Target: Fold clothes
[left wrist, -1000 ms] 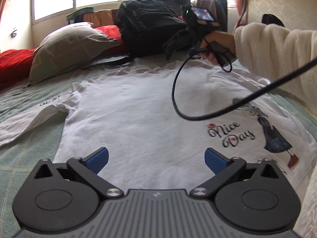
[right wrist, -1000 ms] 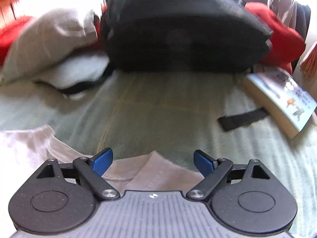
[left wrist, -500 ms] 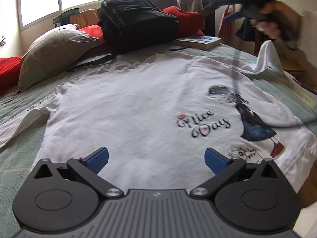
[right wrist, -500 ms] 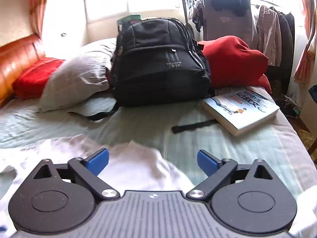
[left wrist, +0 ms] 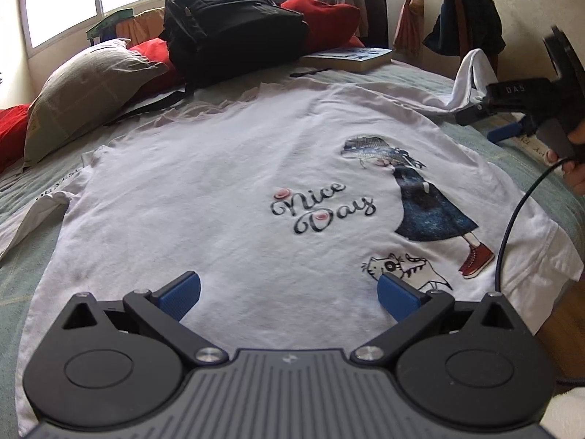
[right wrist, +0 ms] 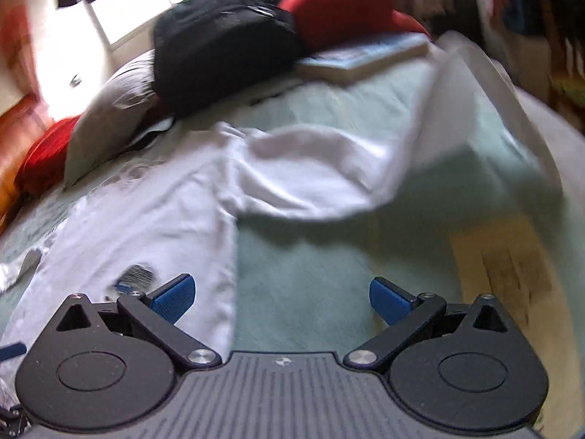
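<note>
A white T-shirt (left wrist: pixel 226 190) printed with "Nice Day" and a girl lies face up and flat on the pale green bed cover (left wrist: pixel 22 270). My left gripper (left wrist: pixel 289 296) hovers open over the shirt's near hem, with nothing between its fingers. At the bed's right side a hand holds my right gripper (left wrist: pixel 506 132). The shirt's right sleeve (left wrist: pixel 471 73) stands lifted just beside its tip. In the blurred right wrist view, the right gripper (right wrist: pixel 281 298) is open over the bed cover. The shirt's edge (right wrist: pixel 146 219) is at its left finger and the sleeve (right wrist: pixel 310 175) billows ahead.
A black backpack (left wrist: pixel 234 25), a grey pillow (left wrist: pixel 91 87), red cushions (left wrist: pixel 321 14) and a book (left wrist: pixel 351 58) crowd the head of the bed. A black cable (left wrist: pixel 512 226) loops over the shirt's right side. The bed's edge and wooden floor (left wrist: pixel 563 322) are at right.
The right gripper moved from the shirt's collar end up and over to the bed's right side, then came down lower; the right sleeve is now raised. My left gripper stays open.
</note>
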### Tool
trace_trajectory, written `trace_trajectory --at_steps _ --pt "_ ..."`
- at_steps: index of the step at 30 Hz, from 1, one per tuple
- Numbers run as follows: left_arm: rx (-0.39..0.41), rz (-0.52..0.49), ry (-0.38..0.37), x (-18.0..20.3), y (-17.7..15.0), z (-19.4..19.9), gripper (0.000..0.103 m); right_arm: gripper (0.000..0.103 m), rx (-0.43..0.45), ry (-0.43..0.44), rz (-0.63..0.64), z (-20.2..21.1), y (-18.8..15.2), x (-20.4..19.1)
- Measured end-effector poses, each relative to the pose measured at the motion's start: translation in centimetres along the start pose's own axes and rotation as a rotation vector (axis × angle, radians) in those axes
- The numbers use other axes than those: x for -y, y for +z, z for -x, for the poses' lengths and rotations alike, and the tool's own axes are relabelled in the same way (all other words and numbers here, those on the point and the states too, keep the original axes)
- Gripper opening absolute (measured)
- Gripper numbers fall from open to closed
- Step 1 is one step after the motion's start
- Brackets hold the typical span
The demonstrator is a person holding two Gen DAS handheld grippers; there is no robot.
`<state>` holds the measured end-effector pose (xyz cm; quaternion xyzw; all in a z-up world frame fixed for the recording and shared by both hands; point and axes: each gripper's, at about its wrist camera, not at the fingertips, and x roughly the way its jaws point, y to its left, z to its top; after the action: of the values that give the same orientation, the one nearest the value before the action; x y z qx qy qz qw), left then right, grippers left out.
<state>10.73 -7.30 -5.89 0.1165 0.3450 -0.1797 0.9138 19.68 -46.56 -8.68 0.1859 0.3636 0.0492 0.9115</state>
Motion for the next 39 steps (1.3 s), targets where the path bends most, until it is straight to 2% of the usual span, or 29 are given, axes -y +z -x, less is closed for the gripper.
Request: trace_trajectory --at_steps 4,13,22,28,34,39 --pt "-0.01 -0.001 0.008 0.6 0.1 -0.1 0.102 0.103 0.054 0.072 -0.076 0.3 0.1 2.6" --pt "-0.027 0.006 0.0 0.8 0.4 -0.7 0.102 0.103 0.093 0.125 -0.2 -2.6 4.3 6.3" --pt "-0.029 0.025 -0.023 0.4 0.4 -1.0 0.102 0.103 0.127 0.017 -0.275 -5.3 8.6 7.3" --pt "-0.027 0.03 -0.029 0.2 0.4 -1.2 0.102 0.103 0.194 -0.036 -0.267 -4.0 11.2 7.3" --pt "-0.026 0.031 -0.029 0.2 0.4 -1.2 0.102 0.103 0.273 -0.1 -0.301 -2.5 13.3 9.2" --pt "-0.026 0.032 -0.026 0.2 0.4 -1.1 0.102 0.103 0.287 -0.181 -0.322 -1.6 14.0 11.8"
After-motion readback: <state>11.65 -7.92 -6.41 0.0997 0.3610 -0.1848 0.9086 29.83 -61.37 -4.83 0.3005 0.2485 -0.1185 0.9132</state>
